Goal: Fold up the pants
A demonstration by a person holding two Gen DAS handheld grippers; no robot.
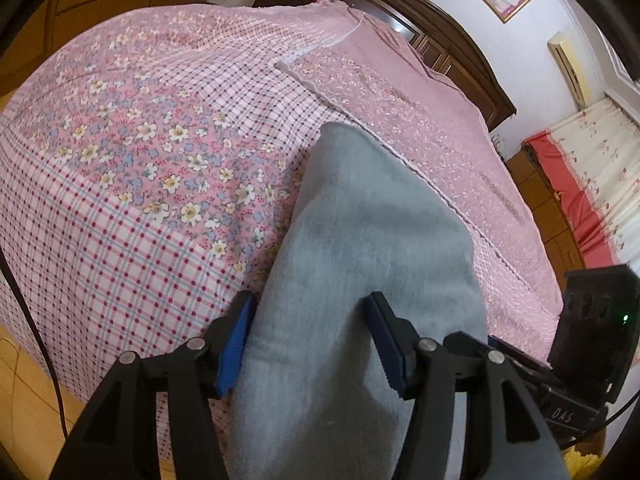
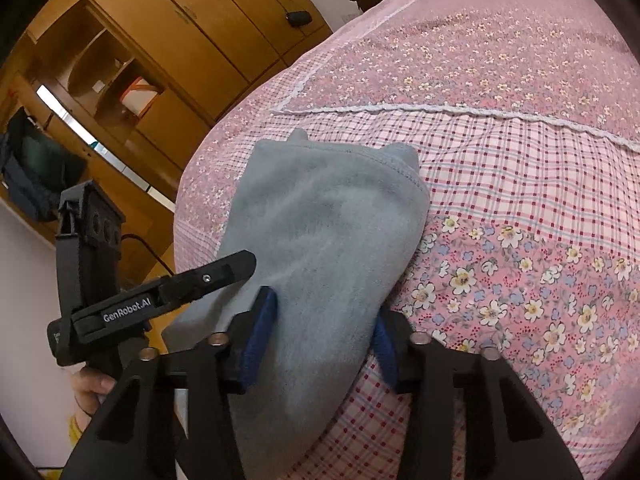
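Grey-blue pants (image 1: 360, 220), folded into a long thick strip, lie on the bed and run away from me. My left gripper (image 1: 308, 340) straddles their near end. Its left pad sits at the cloth's edge and its right pad rests on top, with smooth, unpinched cloth between them. My right gripper (image 2: 324, 340) is shut on the pants (image 2: 332, 220) at the near end, where the cloth bulges between both blue pads and partly covers the right one. The left gripper's finger (image 2: 224, 272) shows at the pants' left edge.
The bed carries a pink floral and checked cover (image 1: 120, 200) with a white lace seam (image 2: 440, 110). A dark wooden headboard (image 1: 452, 40) stands at the far end. A wooden wardrobe (image 2: 168, 40) stands beside the bed. A hand (image 2: 90, 390) holds the left gripper.
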